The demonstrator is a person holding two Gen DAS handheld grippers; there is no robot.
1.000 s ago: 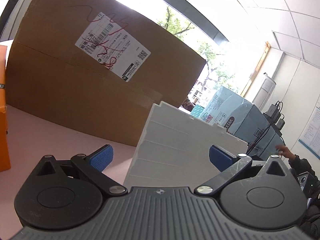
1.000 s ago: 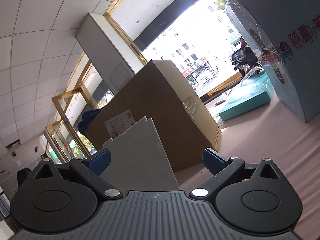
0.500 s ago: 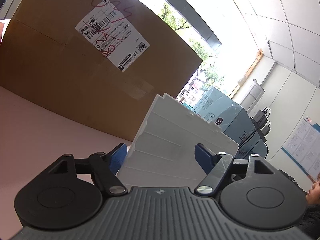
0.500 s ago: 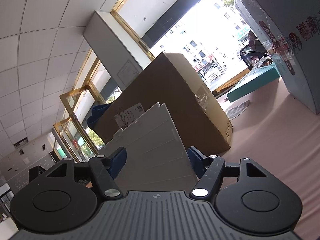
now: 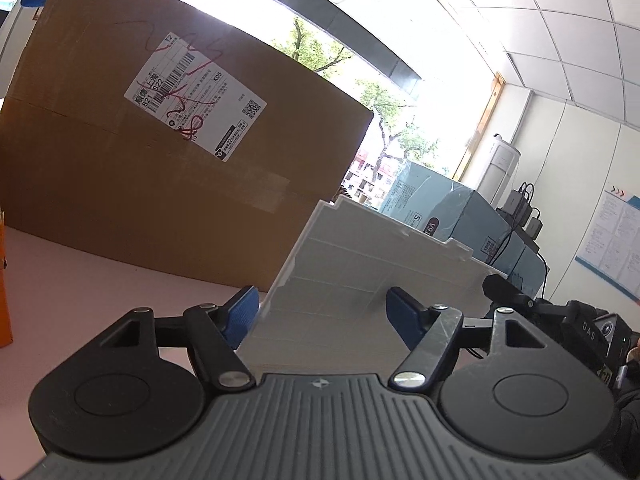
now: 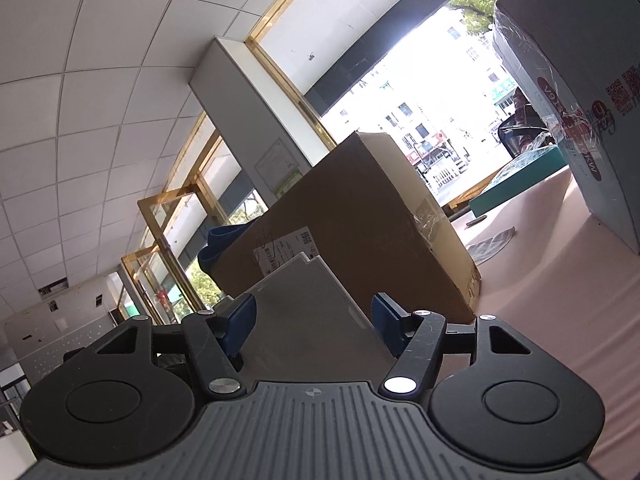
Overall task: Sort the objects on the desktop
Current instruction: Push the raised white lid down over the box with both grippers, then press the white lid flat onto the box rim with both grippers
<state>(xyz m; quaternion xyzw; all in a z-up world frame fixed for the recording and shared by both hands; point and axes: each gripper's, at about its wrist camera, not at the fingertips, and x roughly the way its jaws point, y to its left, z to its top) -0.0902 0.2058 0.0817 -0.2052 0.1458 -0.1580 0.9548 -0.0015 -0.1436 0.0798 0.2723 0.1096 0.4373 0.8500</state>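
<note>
Room: office with white tiled ceiling, large bright windows, gold-framed glass doors, trees and buildings outside.
Counter [image 5: 80, 280]: pale pink, carrying everything named below.
Cardboard box [image 5: 168, 168]: large, brown, standing on the counter right behind the white organizer; a white shipping label [image 5: 195, 104] scrawled over in red sits on its near face; something blue lies on its top.
Blue-grey cartons [image 5: 460, 216]: plastic-wrapped, printed, beyond the organizer in the left view; in the right view one such carton [image 6: 568, 92] rises at the right edge of the counter.
Teal flat box [image 6: 520, 188]: on the counter between the cardboard box and the wrapped carton, far back.
Orange object [image 5: 4, 288]: only a strip shows at the left edge of the left view.
White organizer [image 5: 372, 280]: ribbed white plastic panel with a notched upper edge, tilted, close in front of both cameras and blocking much of the counter; in the right view [image 6: 308, 308] it looks grey and in shadow.
Left hand-held gripper [image 5: 324, 312]: blue pads on either side of the organizer, the left pad against its edge; whether the right pad presses it I cannot tell.
Right hand-held gripper [image 6: 312, 320]: blue pads closed in on the organizer's two sides, gripping it.
Other gripper: the right unit's black body [image 5: 560, 320] shows past the organizer in the left view.
</note>
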